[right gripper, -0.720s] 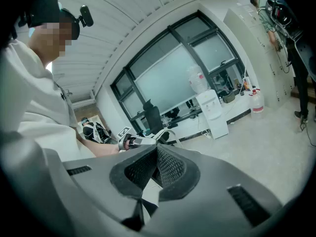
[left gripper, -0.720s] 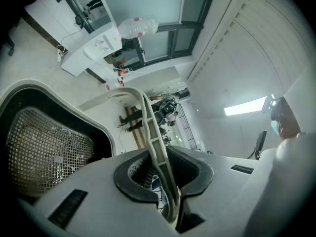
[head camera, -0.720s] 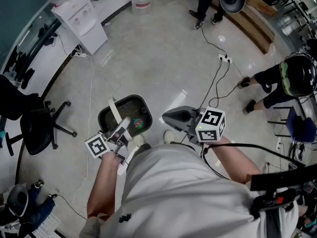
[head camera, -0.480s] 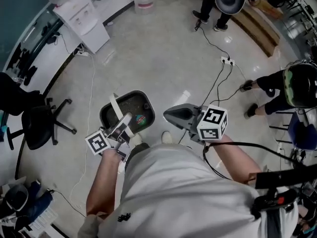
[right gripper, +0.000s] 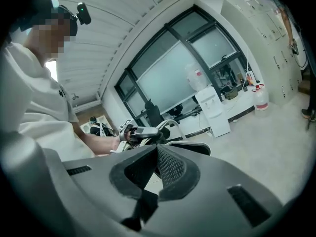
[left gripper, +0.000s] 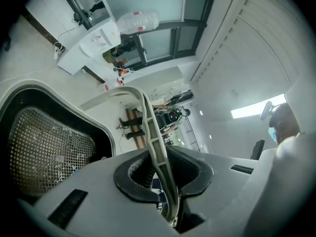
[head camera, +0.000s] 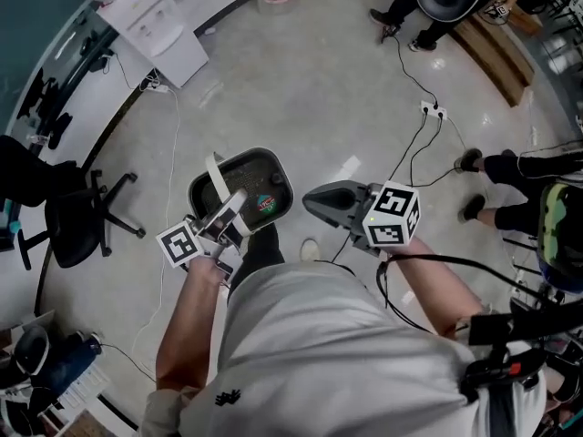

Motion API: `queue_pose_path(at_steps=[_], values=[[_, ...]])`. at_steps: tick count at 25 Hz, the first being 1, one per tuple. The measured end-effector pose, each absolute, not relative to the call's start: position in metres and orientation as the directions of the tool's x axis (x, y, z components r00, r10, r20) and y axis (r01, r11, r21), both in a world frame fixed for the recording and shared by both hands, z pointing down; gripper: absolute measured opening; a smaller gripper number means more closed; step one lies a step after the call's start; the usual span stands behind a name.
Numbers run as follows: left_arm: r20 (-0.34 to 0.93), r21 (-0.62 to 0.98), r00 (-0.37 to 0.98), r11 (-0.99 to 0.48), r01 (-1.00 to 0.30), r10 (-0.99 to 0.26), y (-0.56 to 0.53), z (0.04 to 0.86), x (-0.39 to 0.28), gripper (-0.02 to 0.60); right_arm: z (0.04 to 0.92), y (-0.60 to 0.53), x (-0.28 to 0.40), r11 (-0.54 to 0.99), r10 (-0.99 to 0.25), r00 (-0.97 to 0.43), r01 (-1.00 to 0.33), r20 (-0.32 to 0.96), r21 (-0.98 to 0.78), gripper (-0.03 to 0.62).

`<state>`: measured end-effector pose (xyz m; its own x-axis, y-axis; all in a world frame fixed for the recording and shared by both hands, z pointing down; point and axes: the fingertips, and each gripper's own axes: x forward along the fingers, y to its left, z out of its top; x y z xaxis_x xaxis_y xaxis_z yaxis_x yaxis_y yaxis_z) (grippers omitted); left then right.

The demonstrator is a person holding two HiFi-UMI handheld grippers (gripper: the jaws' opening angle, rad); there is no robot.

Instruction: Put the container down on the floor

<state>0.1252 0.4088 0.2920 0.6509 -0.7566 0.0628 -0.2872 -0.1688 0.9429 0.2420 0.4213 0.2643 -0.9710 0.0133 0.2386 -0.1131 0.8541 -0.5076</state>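
Plainly, left claw (left gripper: 165, 174) pinches the container's (head camera: 248, 175) white handle (left gripper: 150, 132), right claw (right gripper: 156, 171) closed empty; its label (head camera: 267, 204) unreadable.

From the head, looks steeply down onto the floor (head camera: 310, 98) from well above, with the container (head camera: 246, 173) just off centre at 10 o'clock and the dispenser (head camera: 150, 25) far out at 11. From the left gripper (head camera: 235, 209), rolled sideways, looks level along its jaws, hard up against the handle (left gripper: 153, 137) between them, with the container at 9 o'clock and the same dispenser at 11. From the right gripper (head camera: 311, 204), looks slightly downward across at the left gripper and container near centre, sharing the dispenser at 2 o'clock and the floor with the other two.
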Motion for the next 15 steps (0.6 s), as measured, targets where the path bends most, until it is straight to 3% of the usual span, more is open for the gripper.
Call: queue_pose_path(at_steps=[8,15], values=[[0.067,0.954,0.687,-0.156,-0.257,-0.723,0.295,0.322,0.076,0.06,0.276,0.304,0.178,0.849,-0.021,-0.963,-0.159,0.269,-0.504,0.017],[0.074,0.925,0.761,-0.241,-0.295,-0.645,0.168,0.353,0.016,0.058,0.287,0.184,0.093,0.817,-0.102,-0.953,-0.244,0.286,-0.522,0.018]])
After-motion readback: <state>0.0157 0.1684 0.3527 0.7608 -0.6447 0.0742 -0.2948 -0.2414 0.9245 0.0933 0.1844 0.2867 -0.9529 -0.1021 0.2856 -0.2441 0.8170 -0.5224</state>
